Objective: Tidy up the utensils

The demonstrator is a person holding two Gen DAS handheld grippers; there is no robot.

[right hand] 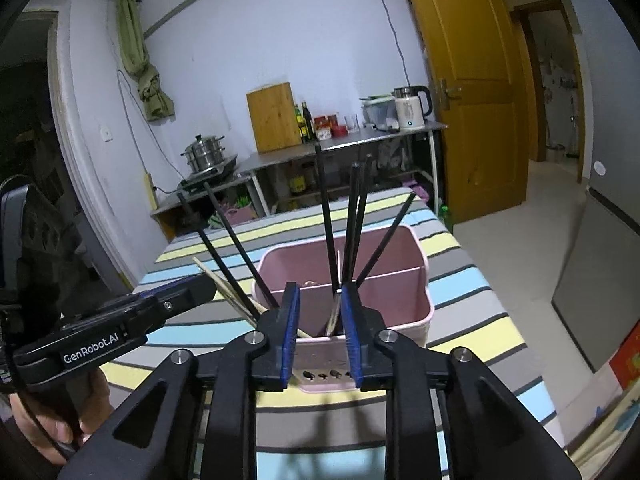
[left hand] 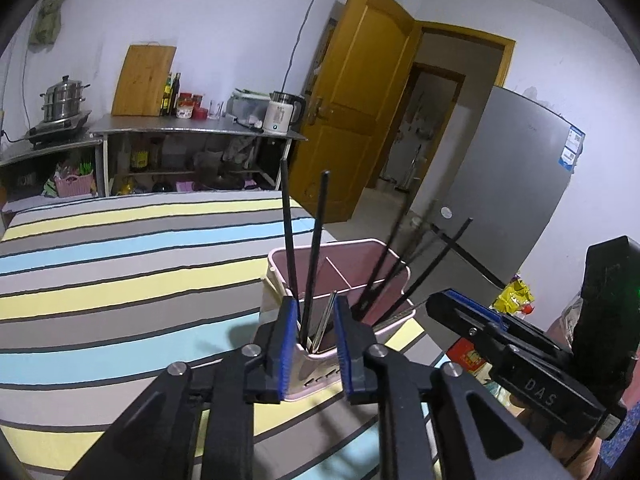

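A pink utensil holder (left hand: 394,272) (right hand: 404,300) with an inner divider stands on the striped table. Several black chopsticks (left hand: 289,232) (right hand: 326,216) stand in it, with a metal utensil (left hand: 325,322) and light wooden chopsticks (right hand: 224,286) leaning at its rim. My left gripper (left hand: 316,344) hovers just before the holder's near corner, jaws apart with nothing between the blue pads. My right gripper (right hand: 320,336) is likewise open over the holder's near wall. Each gripper shows in the other's view: the right one at the right edge (left hand: 472,316), the left one at the left (right hand: 176,300).
The striped tablecloth (left hand: 120,280) covers the table. Behind it a steel counter (left hand: 192,128) holds a cutting board, bottles, a kettle and a steamer pot. A wooden door (left hand: 360,92) stands open. A grey fridge (left hand: 512,184) is on the right.
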